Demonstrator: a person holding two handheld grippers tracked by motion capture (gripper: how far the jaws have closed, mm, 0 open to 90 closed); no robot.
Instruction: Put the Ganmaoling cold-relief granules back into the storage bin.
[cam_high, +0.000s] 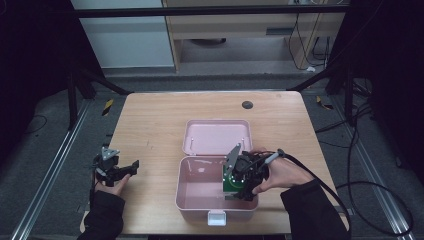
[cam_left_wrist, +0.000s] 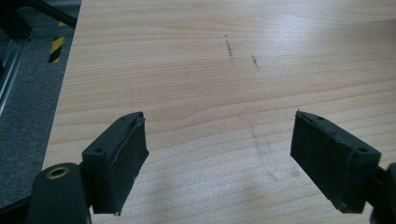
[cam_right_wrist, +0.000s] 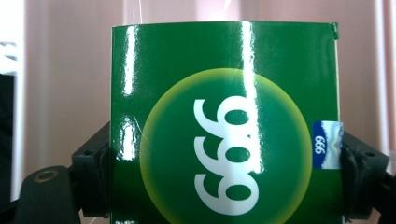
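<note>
A pink box (cam_high: 190, 197) lies on the wooden table with its lid (cam_high: 216, 137) flipped back flat. My right gripper (cam_high: 239, 192) points down into the box's right part, shut on a glossy green carton (cam_right_wrist: 224, 126) printed with white numerals 999; in the high view the carton (cam_high: 230, 183) hangs between the jaws over the pink floor. My left gripper (cam_high: 131, 167) rests at the table's left edge, open, its black pads (cam_left_wrist: 121, 158) wide apart over bare wood.
A white latch (cam_high: 216, 218) sticks out of the box's near wall. A dark round cap (cam_high: 247, 104) sits in the tabletop at the back. The table's left edge (cam_left_wrist: 60, 102) drops to grey carpet. A cable (cam_high: 320, 180) trails from my right gripper.
</note>
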